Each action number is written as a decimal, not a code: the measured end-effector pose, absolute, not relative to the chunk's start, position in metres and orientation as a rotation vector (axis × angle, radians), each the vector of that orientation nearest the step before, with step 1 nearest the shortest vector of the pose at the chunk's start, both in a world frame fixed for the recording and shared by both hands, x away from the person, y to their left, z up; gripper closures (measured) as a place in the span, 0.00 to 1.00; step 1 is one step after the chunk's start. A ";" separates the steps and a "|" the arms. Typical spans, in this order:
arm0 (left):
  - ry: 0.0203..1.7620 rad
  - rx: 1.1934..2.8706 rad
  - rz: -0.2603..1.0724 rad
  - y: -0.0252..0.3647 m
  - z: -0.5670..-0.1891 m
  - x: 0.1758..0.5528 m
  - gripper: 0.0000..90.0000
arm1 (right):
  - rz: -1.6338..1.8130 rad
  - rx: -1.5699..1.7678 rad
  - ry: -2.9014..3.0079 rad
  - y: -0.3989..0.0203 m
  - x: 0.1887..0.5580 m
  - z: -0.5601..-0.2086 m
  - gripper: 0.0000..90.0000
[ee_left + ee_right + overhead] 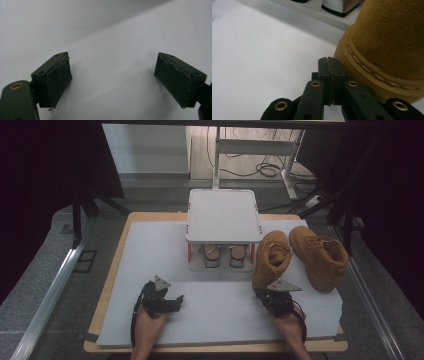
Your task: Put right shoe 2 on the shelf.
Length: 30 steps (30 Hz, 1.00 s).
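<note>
Two tan suede boots stand at the right of the white mat (150,260). The nearer boot (271,257) is upright, and the other boot (320,257) leans beside it to the right. My right gripper (265,295) is at the nearer boot's front end. Its jaws are shut with nothing between them, and its tip (330,60) lies right beside the boot's stitched sole edge (372,75); I cannot tell if it touches. My left gripper (176,301) rests low over the mat at the left, open, with bare mat between its pads (112,75).
A small white two-level rack (223,215) stands at the back middle of the mat. A pair of shoes (224,256) is tucked under its top board. The rack's base edge and one shoe's heel (340,6) lie just beyond the boot. Dark curtains flank the table.
</note>
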<state>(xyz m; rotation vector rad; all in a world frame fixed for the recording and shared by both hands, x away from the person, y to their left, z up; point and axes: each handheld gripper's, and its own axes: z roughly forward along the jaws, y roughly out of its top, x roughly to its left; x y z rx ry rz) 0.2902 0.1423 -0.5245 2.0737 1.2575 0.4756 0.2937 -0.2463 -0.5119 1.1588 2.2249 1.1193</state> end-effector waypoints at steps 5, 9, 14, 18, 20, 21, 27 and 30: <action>1.258 2.074 0.476 0.142 -0.524 0.290 0.15 | 1.093 1.129 2.221 -0.244 0.294 -0.512 1.00; 1.257 2.074 0.476 0.142 -0.524 0.290 0.15 | 1.094 1.136 2.219 -0.245 0.293 -0.512 1.00; 1.257 2.074 0.476 0.142 -0.524 0.290 0.15 | 1.089 1.138 2.221 -0.247 0.293 -0.511 1.00; 1.257 2.074 0.476 0.142 -0.524 0.290 0.15 | 1.085 1.148 2.217 -0.254 0.290 -0.511 1.00; 1.257 2.074 0.476 0.142 -0.524 0.290 0.15 | 1.082 1.154 2.214 -0.258 0.289 -0.511 1.00; 1.256 2.074 0.476 0.142 -0.524 0.290 0.15 | 1.084 1.157 2.214 -0.260 0.288 -0.511 1.00; 1.257 2.074 0.476 0.142 -0.524 0.290 0.15 | 1.080 1.165 2.206 -0.271 0.284 -0.510 1.00; 1.257 2.074 0.476 0.142 -0.524 0.290 0.15 | 1.072 1.170 2.200 -0.276 0.282 -0.510 1.00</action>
